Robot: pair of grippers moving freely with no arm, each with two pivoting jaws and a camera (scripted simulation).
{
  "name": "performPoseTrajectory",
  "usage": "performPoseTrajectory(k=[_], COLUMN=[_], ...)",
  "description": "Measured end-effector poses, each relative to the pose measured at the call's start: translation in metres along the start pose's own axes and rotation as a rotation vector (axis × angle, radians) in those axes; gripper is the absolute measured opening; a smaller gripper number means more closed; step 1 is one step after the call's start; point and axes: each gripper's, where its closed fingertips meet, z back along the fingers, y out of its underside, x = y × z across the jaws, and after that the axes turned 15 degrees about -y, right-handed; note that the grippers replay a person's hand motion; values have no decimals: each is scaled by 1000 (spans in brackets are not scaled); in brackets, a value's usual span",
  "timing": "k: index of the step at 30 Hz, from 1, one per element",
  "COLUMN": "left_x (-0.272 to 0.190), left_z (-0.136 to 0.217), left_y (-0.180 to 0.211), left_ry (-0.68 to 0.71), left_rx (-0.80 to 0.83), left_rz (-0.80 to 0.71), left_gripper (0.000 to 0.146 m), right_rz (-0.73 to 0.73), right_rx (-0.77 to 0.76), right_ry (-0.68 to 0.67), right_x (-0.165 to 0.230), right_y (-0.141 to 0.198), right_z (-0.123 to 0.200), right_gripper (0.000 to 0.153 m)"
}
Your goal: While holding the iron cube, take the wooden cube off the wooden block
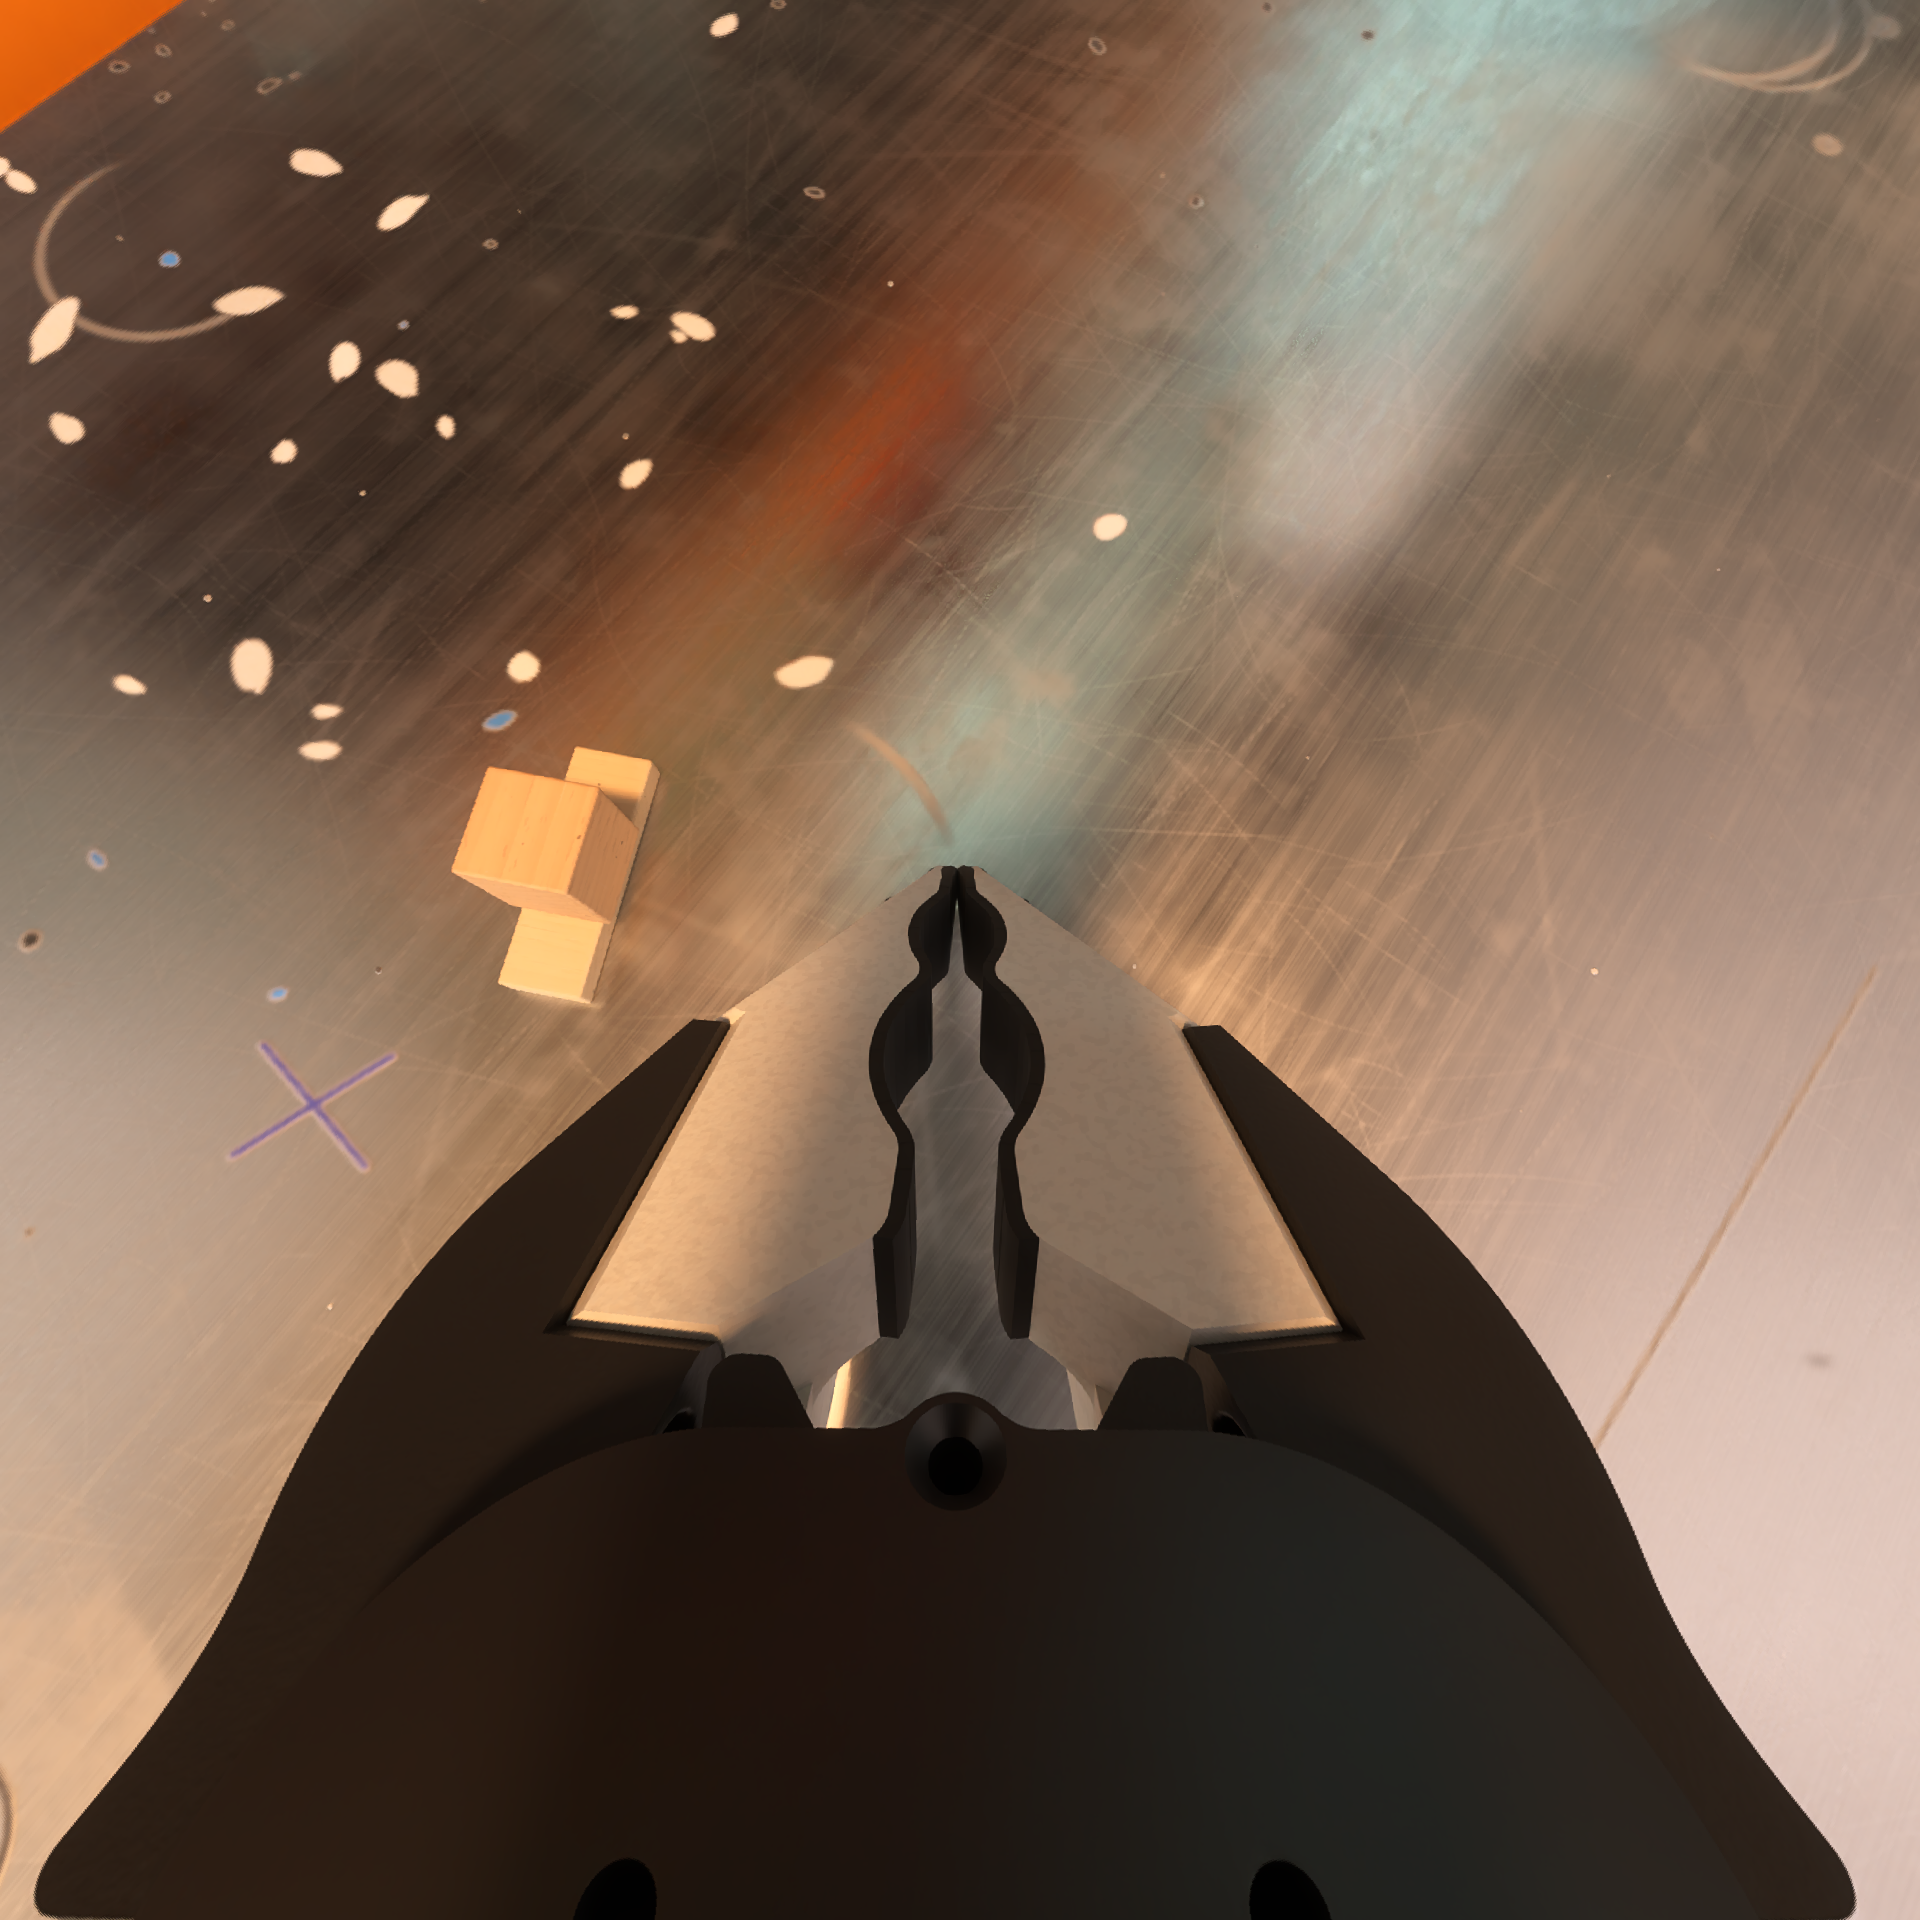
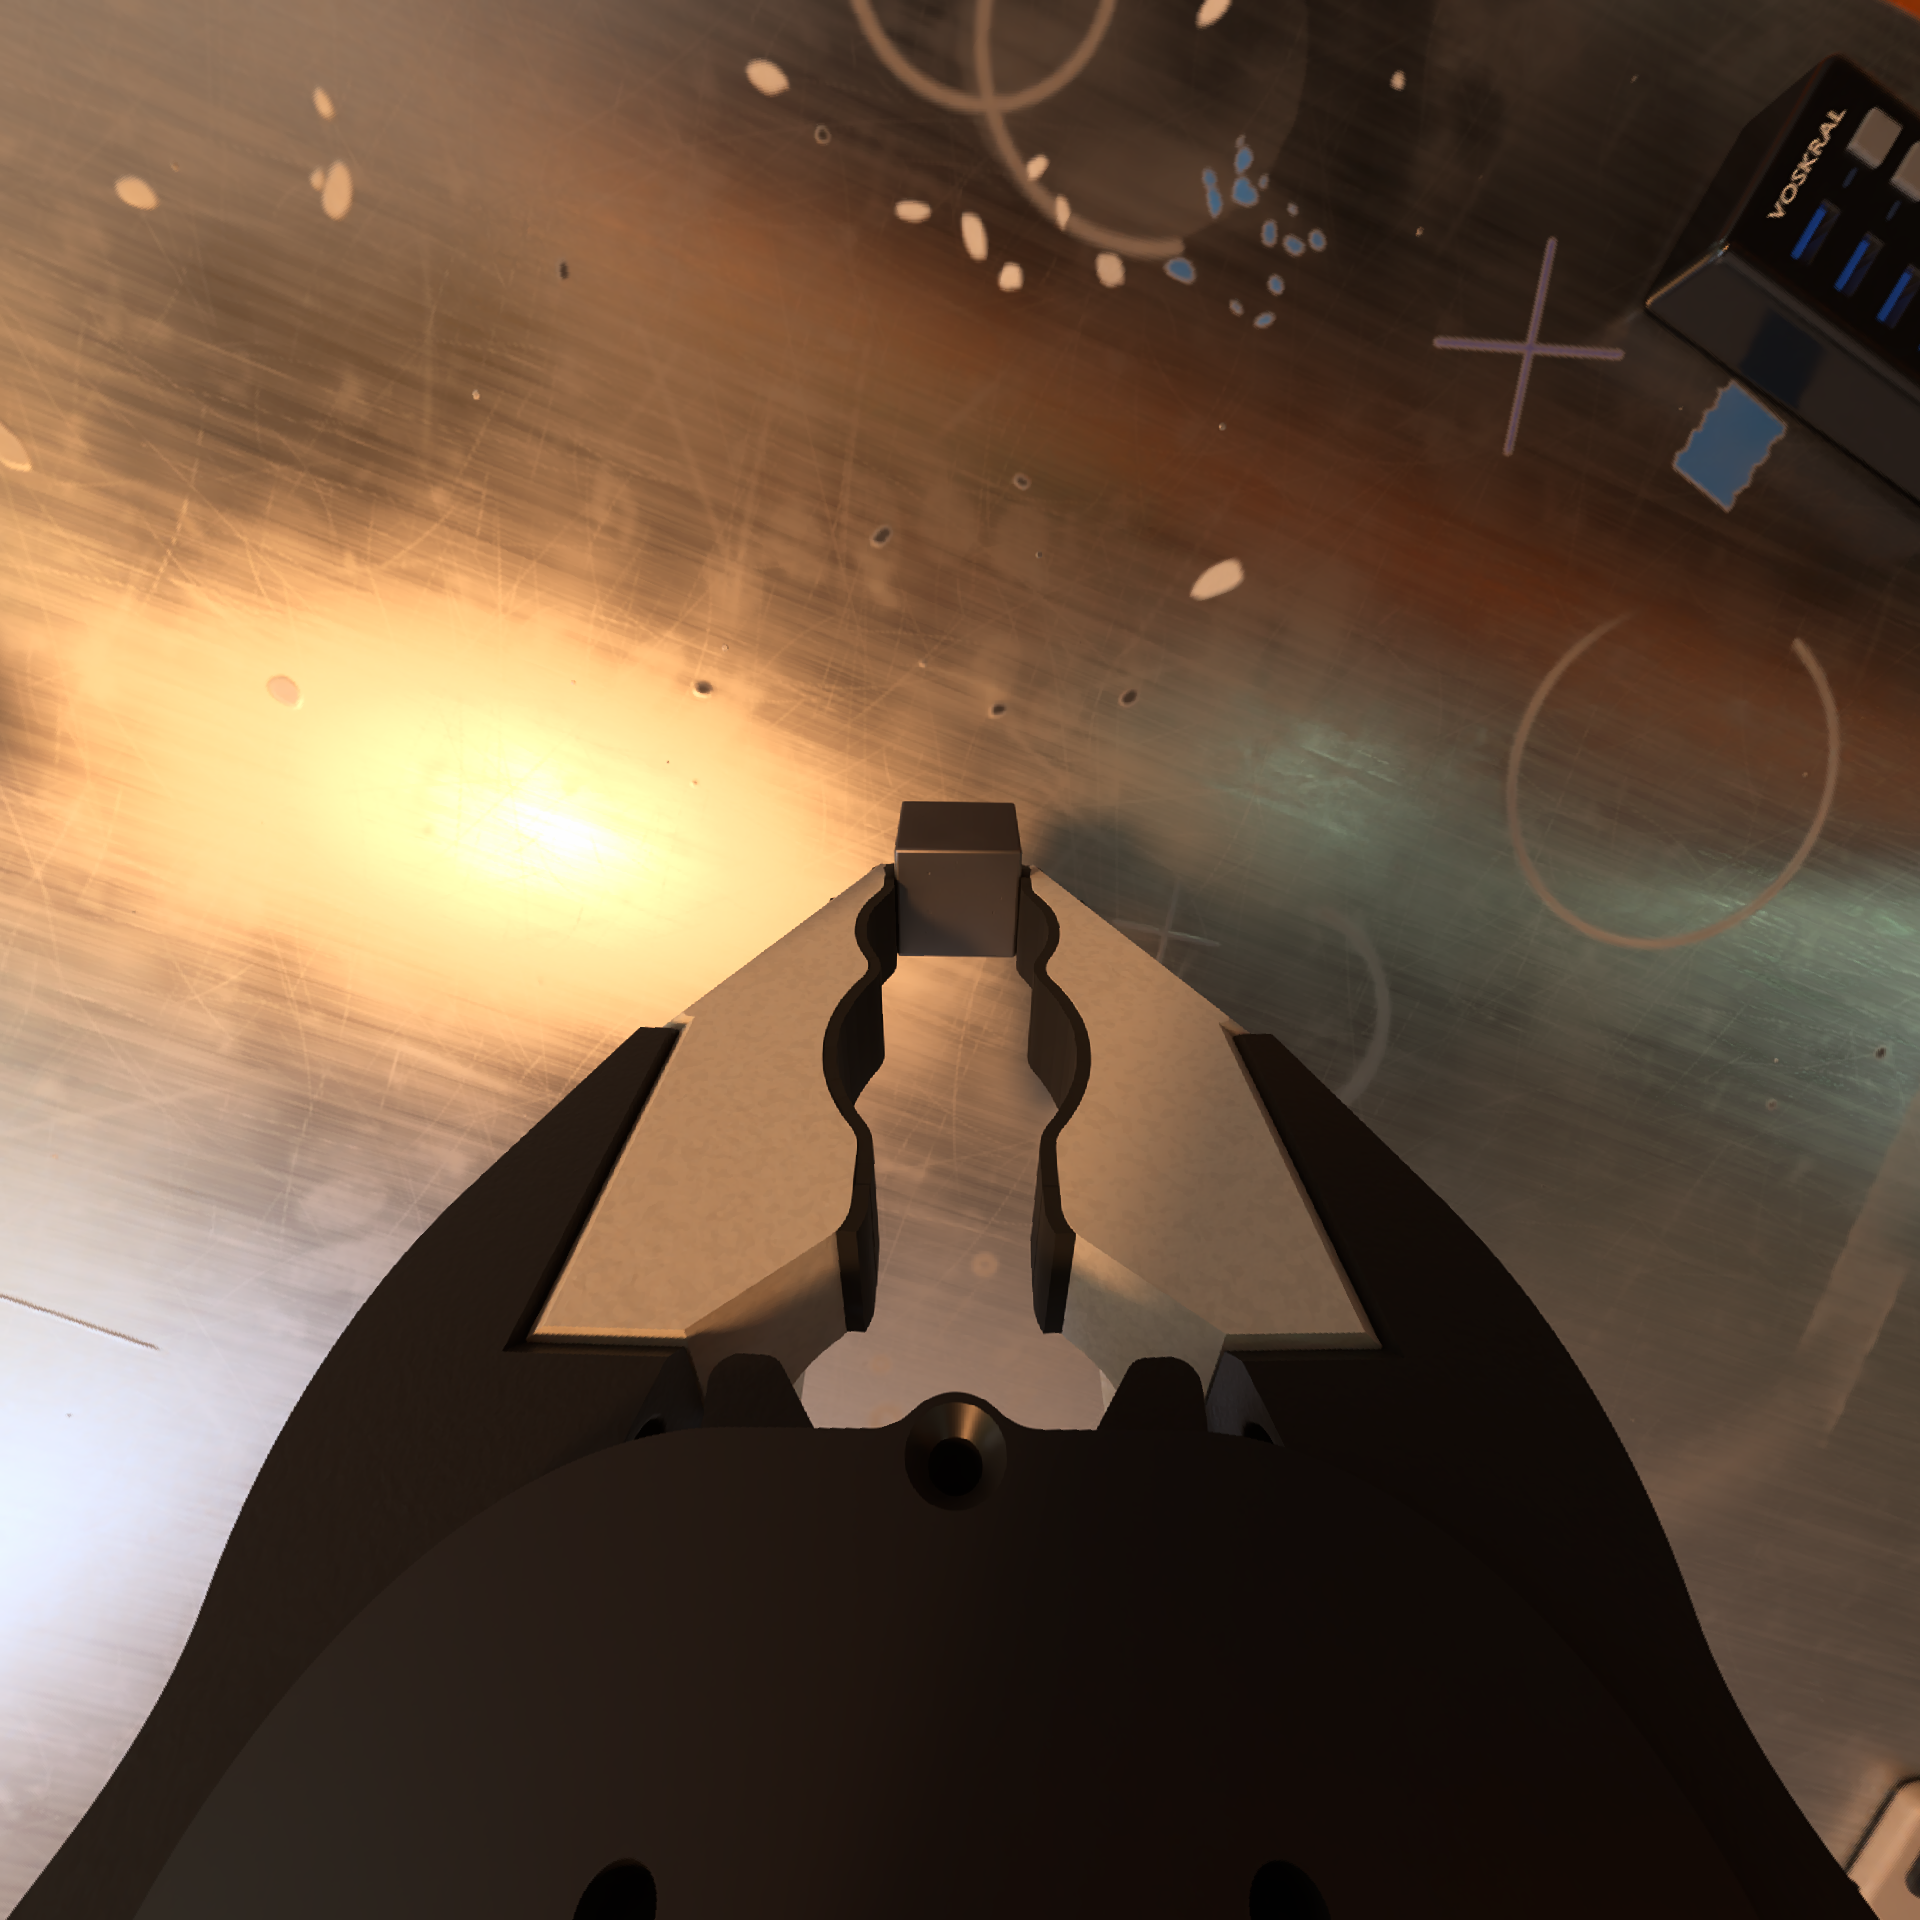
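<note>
While closed, left hand-held gripper (image 1: 956,875) sits right of wooden cube (image 1: 540,844) (apart)

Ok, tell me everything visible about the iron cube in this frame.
The iron cube is a small, dull grey metal block with sharp edges and plain, matte faces, lighter on its near side. It sits upright and square at the very tip of the right claw, pinched between the two fingertips, one on each side face. It looks lifted above the scratched metal tabletop; nothing else touches it.
</note>
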Motion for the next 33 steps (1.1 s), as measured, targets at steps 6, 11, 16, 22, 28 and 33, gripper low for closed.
performPoseTrajectory(k=[6, 11, 16, 22, 28, 33], left_x=[0, 0, -1, -2, -2, -2], left_z=[0, 0, 1, 1, 1, 1], left_y=[0, 0, 0, 0, 0, 1], left_ry=[-2, -3, 3, 15, 22, 24], left_rx=[-1, -1, -1, 0, 1, 2], left_rz=[-1, -2, -4, -2, 2, 4], left_gripper=[0, 0, 0, 0, 0, 0], right_rz=[15, -46, -74, -94, -89, -75], right_rx=[-126, -140, -101, -75, -64, -40], right_ry=[14, 39, 51, 60, 69, 77], right_x=[-4, -30, -44, -52, -55, -50], right_y=[-25, -50, -63, -70, -70, -63], right_z=[17, 17, 3, -11, -20, -19], right_gripper=[22, 22, 22, 22, 22, 22])
